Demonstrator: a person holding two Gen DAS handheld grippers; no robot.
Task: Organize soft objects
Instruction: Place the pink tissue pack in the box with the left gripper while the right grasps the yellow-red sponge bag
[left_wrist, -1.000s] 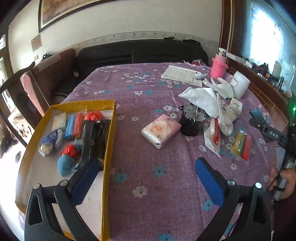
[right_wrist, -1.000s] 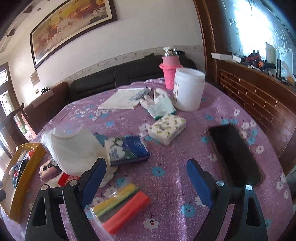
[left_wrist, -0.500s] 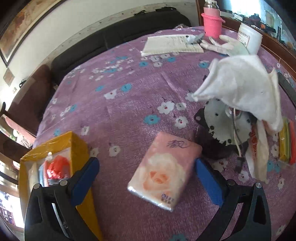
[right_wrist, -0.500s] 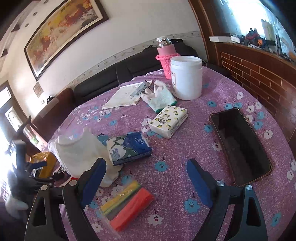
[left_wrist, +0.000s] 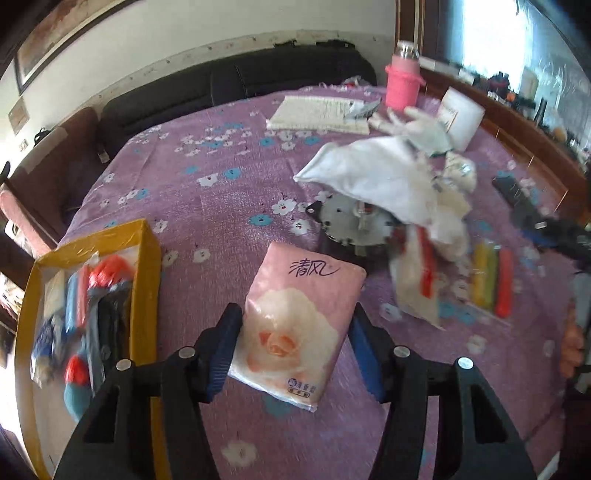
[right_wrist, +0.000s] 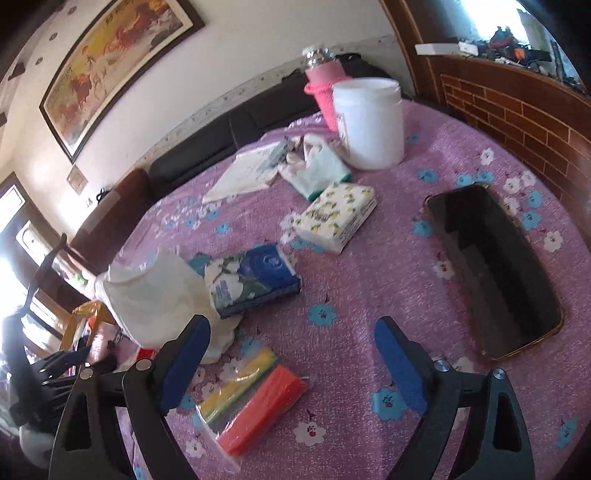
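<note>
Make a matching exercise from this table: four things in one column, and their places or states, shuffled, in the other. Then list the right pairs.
Things:
1. pink tissue pack
2. blue tissue pack
3. phone
4. yellow box

Places or states:
A. at the table's edge, holding soft items
B. lying screen up near the brick ledge
C. between the left gripper's blue pads, which have just been closing
D. lying against the white cloth

Pairs: 1-C, 2-D, 3-B, 4-A

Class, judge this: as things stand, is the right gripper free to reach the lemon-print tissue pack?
Probably yes: the right gripper is open and empty, and bare tablecloth lies before the lemon-print tissue pack.
</note>
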